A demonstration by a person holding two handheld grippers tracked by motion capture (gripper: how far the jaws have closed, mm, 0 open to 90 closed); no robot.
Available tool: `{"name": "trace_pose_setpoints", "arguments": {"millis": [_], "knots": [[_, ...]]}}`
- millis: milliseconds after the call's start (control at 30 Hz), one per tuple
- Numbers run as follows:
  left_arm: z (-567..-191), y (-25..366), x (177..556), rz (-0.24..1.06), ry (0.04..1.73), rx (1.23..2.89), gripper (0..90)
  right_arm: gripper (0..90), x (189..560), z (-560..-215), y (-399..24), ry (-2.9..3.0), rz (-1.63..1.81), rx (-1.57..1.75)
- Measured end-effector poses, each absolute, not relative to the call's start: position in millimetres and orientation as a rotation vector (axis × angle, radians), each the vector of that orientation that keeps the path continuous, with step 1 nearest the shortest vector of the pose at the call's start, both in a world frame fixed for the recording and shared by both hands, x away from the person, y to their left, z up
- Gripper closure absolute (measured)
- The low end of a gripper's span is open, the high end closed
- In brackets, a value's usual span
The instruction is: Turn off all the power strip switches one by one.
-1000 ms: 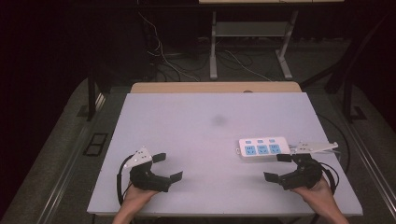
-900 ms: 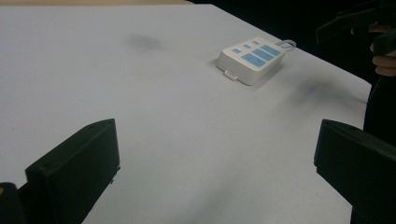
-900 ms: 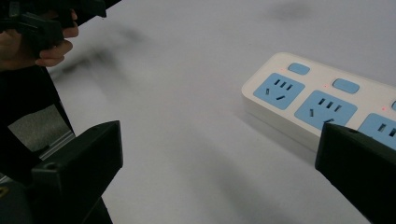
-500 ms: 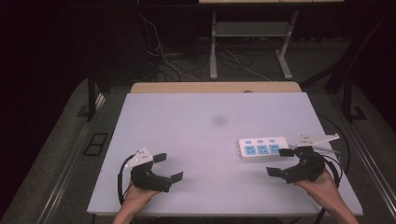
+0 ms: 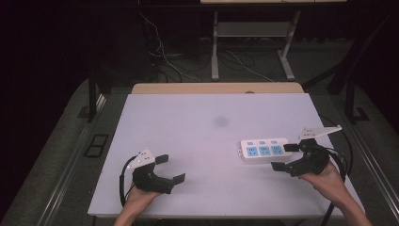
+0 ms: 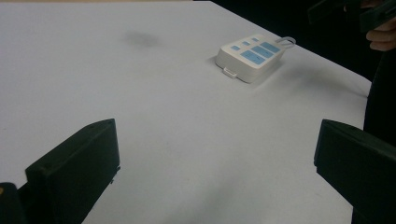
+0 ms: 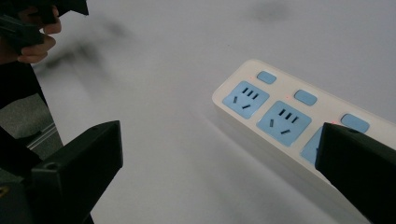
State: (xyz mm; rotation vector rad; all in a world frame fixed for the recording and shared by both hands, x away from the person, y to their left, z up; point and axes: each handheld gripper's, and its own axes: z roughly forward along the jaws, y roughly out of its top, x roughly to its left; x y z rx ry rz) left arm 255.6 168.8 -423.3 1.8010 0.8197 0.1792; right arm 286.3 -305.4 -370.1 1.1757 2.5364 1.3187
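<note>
A white power strip (image 5: 263, 150) with three blue sockets and blue switches lies on the right part of the white table (image 5: 207, 117). My right gripper (image 5: 285, 157) is open just right of the strip's end, its jaws pointing left toward it. In the right gripper view the power strip (image 7: 285, 121) lies between the wide-apart jaws, small red lights glowing by its switches. My left gripper (image 5: 170, 169) rests open near the front left edge, nothing between its jaws. From the left gripper view the power strip (image 6: 251, 56) sits far off at the upper right.
A faint dark smudge (image 5: 220, 122) marks the middle of the table. A wooden strip (image 5: 216, 88) runs along the far edge. Cables and metal legs (image 5: 215, 42) stand on the dark floor behind. The strip's cord (image 5: 341, 141) loops off the right edge.
My right gripper has lifted and shifted a little right and away from me, turning beside the strip's end. The left gripper has stayed put.
</note>
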Motion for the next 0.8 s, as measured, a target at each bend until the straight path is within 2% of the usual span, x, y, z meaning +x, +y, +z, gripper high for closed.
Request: {"name": "trace_pose_setpoints", "arguments": {"millis": [800], "knots": [[-424, 169, 256, 0.179, 0.819, 1.803, 0.0, 0.7, 322, -360, -299, 2.594, 1.182, 1.148]]}}
